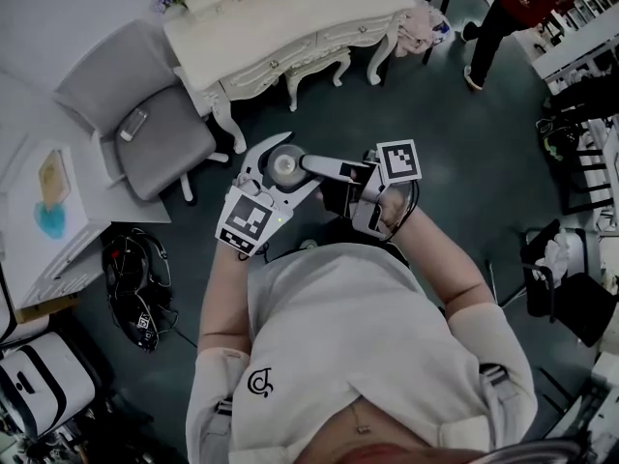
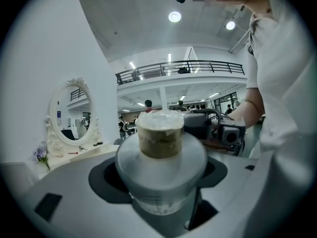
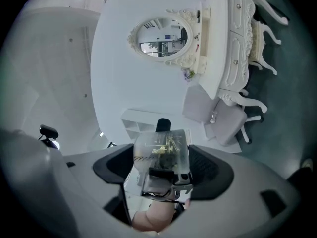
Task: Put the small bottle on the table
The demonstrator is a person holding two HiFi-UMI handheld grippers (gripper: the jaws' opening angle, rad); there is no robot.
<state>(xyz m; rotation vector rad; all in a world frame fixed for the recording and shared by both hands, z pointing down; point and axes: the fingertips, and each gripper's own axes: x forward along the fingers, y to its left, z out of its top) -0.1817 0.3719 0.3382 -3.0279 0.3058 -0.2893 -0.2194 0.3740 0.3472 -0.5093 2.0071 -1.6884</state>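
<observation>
The small bottle (image 1: pixel 283 165) is seen from above, held upright in front of my chest. My left gripper (image 1: pixel 276 177) is shut on its body. In the left gripper view the bottle (image 2: pixel 161 148) fills the gap between the jaws of the left gripper (image 2: pixel 161 182), pale shoulder and brownish capped neck sticking out. My right gripper (image 1: pixel 308 162) reaches in from the right, turned on its side, its tips at the bottle's edge. In the right gripper view the clear bottle (image 3: pixel 162 155) shows between the wide jaws of the right gripper (image 3: pixel 163 168); I see no pad pressing on it.
A white dressing table (image 1: pixel 290 17) with an oval mirror (image 3: pixel 161 36) stands ahead, a grey chair (image 1: pixel 160 124) to its left. A white shelf unit (image 1: pixel 48 211) and a dark bag with cables (image 1: pixel 135 283) lie at the left. A person (image 1: pixel 513 8) walks at the far right.
</observation>
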